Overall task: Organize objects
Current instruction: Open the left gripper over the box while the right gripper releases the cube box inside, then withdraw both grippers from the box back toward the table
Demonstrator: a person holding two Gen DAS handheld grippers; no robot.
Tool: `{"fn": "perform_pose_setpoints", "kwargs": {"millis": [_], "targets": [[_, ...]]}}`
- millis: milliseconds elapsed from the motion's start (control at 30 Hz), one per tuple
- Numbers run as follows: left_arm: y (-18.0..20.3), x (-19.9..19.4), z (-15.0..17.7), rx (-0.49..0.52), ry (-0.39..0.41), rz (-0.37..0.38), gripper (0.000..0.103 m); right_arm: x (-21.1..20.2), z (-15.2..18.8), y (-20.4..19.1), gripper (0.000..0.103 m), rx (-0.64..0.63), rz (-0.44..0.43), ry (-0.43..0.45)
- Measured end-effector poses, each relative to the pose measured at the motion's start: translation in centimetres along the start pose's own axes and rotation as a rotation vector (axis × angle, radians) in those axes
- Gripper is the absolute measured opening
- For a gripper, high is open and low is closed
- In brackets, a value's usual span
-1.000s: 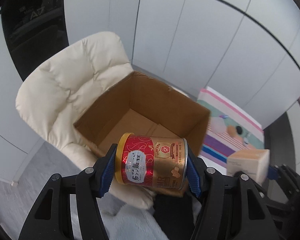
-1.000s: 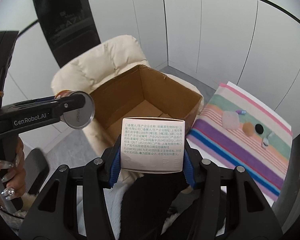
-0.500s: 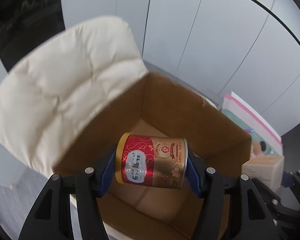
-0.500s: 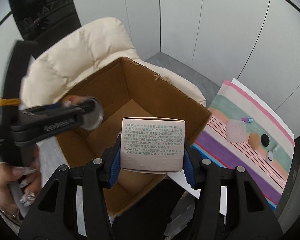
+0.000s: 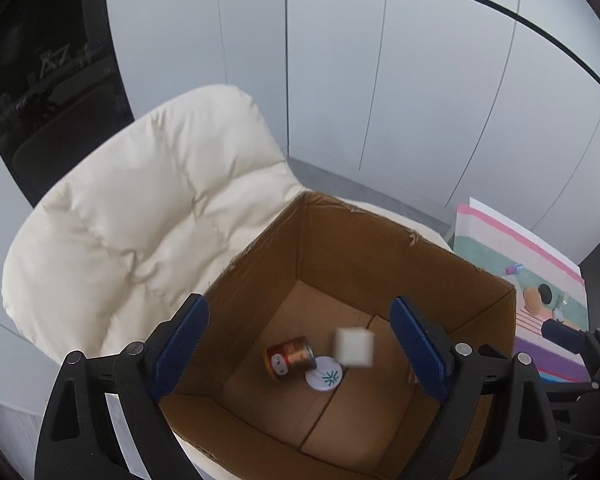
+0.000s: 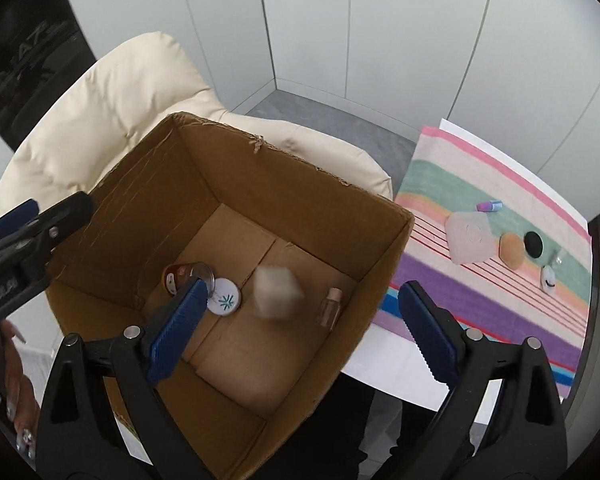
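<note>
Below, open cardboard box (image 5: 380, 248) resting on cream padded chair (image 5: 148, 216); striped cloth (image 6: 500, 208) just beside box on its right.

Left gripper (image 5: 300, 344): hovering over box, blue pads well apart and spreading wider, nothing between them, nothing gripped. Right gripper (image 6: 300, 324): likewise above box, jaws wide and widening, nothing pressed by either pad.

Inside box, on its floor: red-and-gold can (image 5: 290, 357) lying on its side toward left half, metal end facing up in right wrist view. White round lid (image 5: 325, 377) with teal star mark flat on floor, touching can. Pale carton (image 6: 278, 294) blurred, seen over middle of box floor between right gripper's pads without touching either; whether resting on floor or in the air, cannot tell. Small clear bottle (image 6: 330, 306) lying near box's right wall.

Outside box, on striped cloth, well apart from box: pale pink flat pouch (image 6: 470, 242), tan sponge (image 6: 511, 251) and black round disc (image 6: 534, 244) side by side, small purple tube (image 6: 490, 206) farther from box's near edge, small white item (image 6: 548, 278) at cloth's right side.

Left of box in right wrist view: hand (image 6: 14, 392) with decorated nails at left gripper's handle.
</note>
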State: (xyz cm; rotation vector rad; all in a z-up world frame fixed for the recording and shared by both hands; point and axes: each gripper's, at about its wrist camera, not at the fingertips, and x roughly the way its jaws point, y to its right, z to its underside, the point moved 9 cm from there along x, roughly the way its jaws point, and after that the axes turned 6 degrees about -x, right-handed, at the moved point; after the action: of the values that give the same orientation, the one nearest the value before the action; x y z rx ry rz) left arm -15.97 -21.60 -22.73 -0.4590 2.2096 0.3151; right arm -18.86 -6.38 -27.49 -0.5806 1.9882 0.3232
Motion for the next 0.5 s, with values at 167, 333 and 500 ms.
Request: {"fn": "perform_pose_setpoints", "kwargs": {"millis": [167, 333, 500], "targets": [[0.1, 0.8, 0.4, 0.0, -0.037, 0.036, 0.093, -0.4, -0.4, 0.2, 0.098, 0.01, 0.017, 0.018], [-0.2, 0.9, 0.5, -0.017, -0.052, 0.052, 0.093, -0.3, -0.6, 0.1, 0.098, 0.026, 0.022, 0.014], [-0.9, -0.6, 1.1, -0.067, -0.073, 0.073, 0.093, -0.8, -0.3, 0.0, 0.098, 0.04, 0.025, 0.003]]}}
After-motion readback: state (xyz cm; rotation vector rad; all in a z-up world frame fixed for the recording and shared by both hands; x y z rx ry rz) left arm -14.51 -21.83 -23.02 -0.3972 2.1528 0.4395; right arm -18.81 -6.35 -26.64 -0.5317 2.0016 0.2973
